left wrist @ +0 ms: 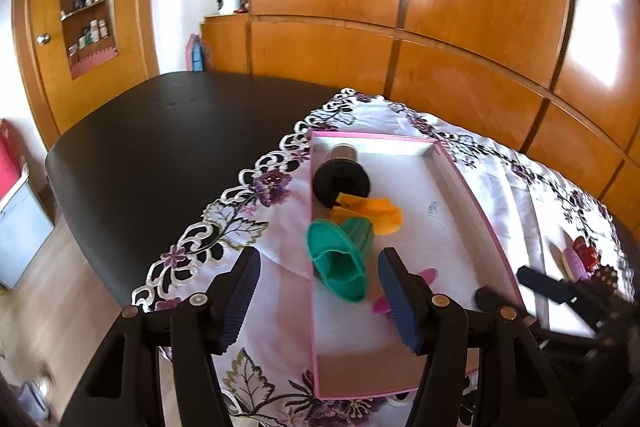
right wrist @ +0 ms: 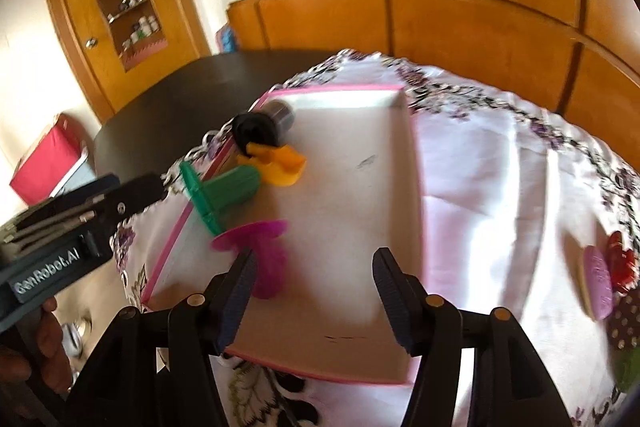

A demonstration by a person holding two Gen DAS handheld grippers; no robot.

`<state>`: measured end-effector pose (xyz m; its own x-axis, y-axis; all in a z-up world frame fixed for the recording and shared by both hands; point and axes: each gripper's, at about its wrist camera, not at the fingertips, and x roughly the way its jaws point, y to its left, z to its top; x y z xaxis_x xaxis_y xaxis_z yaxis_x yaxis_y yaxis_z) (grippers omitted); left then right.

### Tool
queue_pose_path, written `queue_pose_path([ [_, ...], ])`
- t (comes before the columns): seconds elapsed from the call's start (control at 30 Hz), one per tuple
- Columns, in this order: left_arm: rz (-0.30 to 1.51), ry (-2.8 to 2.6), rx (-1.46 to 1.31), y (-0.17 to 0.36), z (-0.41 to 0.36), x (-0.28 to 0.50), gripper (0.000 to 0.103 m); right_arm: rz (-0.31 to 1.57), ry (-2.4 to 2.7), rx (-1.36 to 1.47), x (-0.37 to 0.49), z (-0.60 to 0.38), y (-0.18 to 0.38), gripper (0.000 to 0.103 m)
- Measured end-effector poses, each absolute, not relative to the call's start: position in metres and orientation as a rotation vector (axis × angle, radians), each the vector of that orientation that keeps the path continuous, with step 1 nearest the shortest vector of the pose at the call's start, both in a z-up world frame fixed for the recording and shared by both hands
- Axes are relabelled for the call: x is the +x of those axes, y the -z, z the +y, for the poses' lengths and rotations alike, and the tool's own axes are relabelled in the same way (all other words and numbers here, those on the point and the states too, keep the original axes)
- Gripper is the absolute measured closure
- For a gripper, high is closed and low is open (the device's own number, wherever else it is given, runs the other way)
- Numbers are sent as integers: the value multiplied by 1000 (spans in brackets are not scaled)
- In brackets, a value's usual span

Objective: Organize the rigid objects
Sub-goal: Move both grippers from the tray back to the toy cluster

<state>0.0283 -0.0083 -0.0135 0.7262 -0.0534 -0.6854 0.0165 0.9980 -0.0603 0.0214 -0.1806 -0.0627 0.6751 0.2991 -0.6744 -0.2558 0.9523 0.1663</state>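
A shallow pink-edged white box [left wrist: 472,195] [right wrist: 412,155] lies on a flowered cloth. Along its left side lie a black-capped cylinder [left wrist: 340,179] [right wrist: 260,127], an orange piece [left wrist: 376,213] [right wrist: 280,167], a green funnel-shaped piece [left wrist: 340,263] [right wrist: 224,191] and a magenta piece [left wrist: 404,287] [right wrist: 264,255]. My left gripper [left wrist: 316,291] is open and empty above the green piece. My right gripper [right wrist: 312,291] is open and empty over the box's near end, its left finger beside the magenta piece.
Small items lie on the cloth right of the box: a lilac oval piece [right wrist: 596,283] [left wrist: 574,263], a red piece [right wrist: 620,263] [left wrist: 586,251] and a dark dotted one [right wrist: 628,319]. The dark table [left wrist: 160,147] extends left. Wooden cabinets [left wrist: 440,27] stand behind.
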Motion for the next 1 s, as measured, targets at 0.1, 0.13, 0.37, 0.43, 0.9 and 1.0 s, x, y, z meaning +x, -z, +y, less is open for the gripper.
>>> queue_pose_path([
  [0.1,754,61,-28,13,-16,26,40,746,-258,92,19,-205,54,42],
  [0.13,754,68,-22,13,-18,25,39,741,-242,103,19,-214,52,42],
  [0.37,751,145,18,11,-38,22,38,739,-76,148,12,-285,48,42],
  [0.43,744,168,37,8,-47,22,38,740,-41,157,9,-305,48,42],
  [0.9,754,459,184,-7,-142,21,38,662,456,398,-46,-520,47,42],
  [1.0,778,528,211,-5,-168,19,38,656,471,554,-54,-549,55,42],
])
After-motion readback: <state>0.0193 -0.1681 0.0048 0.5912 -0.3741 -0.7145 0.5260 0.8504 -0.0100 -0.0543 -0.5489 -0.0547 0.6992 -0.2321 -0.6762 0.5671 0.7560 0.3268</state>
